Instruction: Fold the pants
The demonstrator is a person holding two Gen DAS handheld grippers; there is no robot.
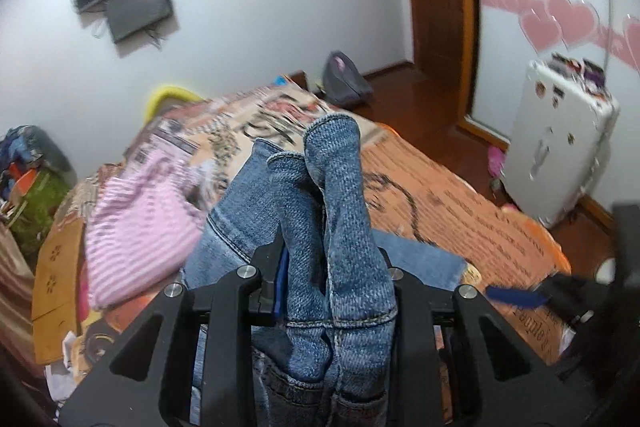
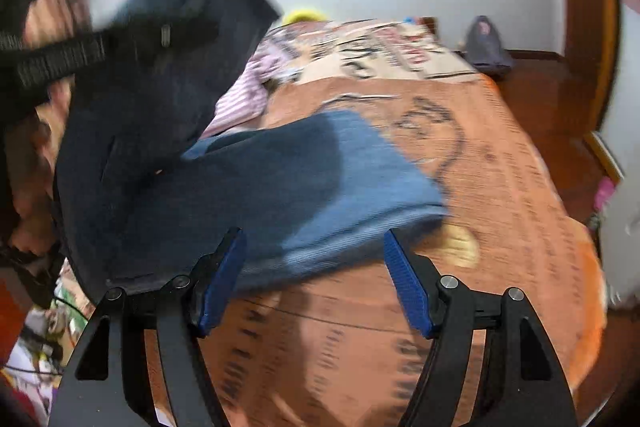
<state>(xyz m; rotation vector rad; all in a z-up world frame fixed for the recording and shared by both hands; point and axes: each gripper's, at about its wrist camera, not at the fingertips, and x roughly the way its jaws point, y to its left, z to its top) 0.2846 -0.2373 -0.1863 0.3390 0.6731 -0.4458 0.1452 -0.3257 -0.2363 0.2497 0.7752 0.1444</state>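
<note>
The pants are blue denim jeans point(image 1: 340, 211). My left gripper point(image 1: 328, 247) is shut on a bunched part of them, with a hemmed edge standing up between its jaws, lifted above the orange printed bedspread point(image 1: 460, 203). In the right wrist view the jeans point(image 2: 304, 187) hang from the upper left, where the left gripper grips them, and drape down onto the bedspread point(image 2: 500, 187); the view is motion-blurred. My right gripper point(image 2: 312, 247) is open with blue pads point(image 2: 408, 287), just in front of the jeans' lower edge and holding nothing. It also shows at the right of the left wrist view point(image 1: 516, 297).
A pink striped garment point(image 1: 136, 227) lies on the bed to the left of the jeans. A white suitcase point(image 1: 560, 143) stands by the wall on the right. A wooden door frame point(image 1: 444, 7), a grey bag point(image 1: 344, 79) on the floor and a clutter pile point(image 1: 28, 179) surround the bed.
</note>
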